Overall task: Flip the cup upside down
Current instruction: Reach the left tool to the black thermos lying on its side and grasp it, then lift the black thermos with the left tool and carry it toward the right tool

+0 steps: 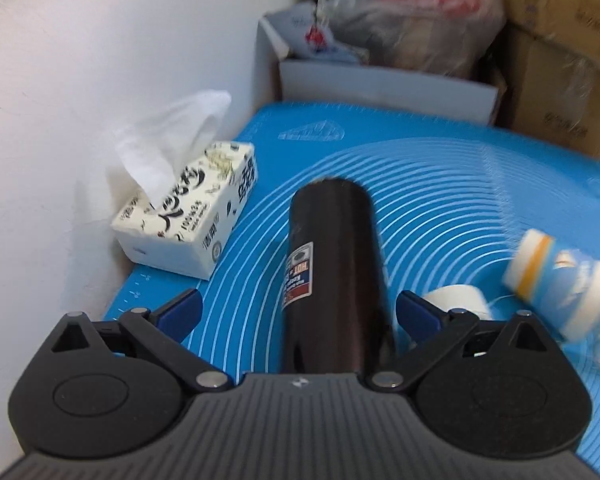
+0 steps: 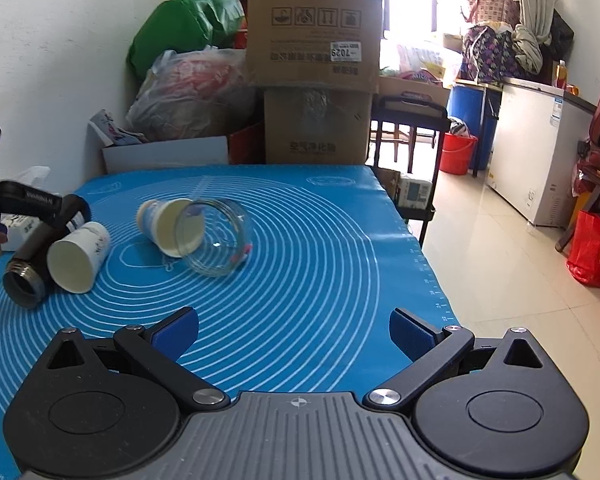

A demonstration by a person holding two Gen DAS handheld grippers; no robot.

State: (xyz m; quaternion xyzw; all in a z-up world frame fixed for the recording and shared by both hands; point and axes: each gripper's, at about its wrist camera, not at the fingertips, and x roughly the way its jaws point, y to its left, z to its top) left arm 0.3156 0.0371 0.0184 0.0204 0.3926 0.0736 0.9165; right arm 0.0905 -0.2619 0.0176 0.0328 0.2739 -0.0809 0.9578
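Left gripper (image 1: 298, 312) jaws spread wide, straddling the black cup (image 1: 332, 276) without touching; cup lies on its side on the blue mat (image 1: 440, 200), beside the tissue box (image 1: 188, 216). Right gripper (image 2: 294, 332) spread, empty, over the mat.

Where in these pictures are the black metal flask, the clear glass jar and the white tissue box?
black metal flask (image 1: 336, 264), left wrist view, on its dark side wall.
clear glass jar (image 2: 220, 240), right wrist view, on its see-through side.
white tissue box (image 1: 188, 216), left wrist view, on its printed top.
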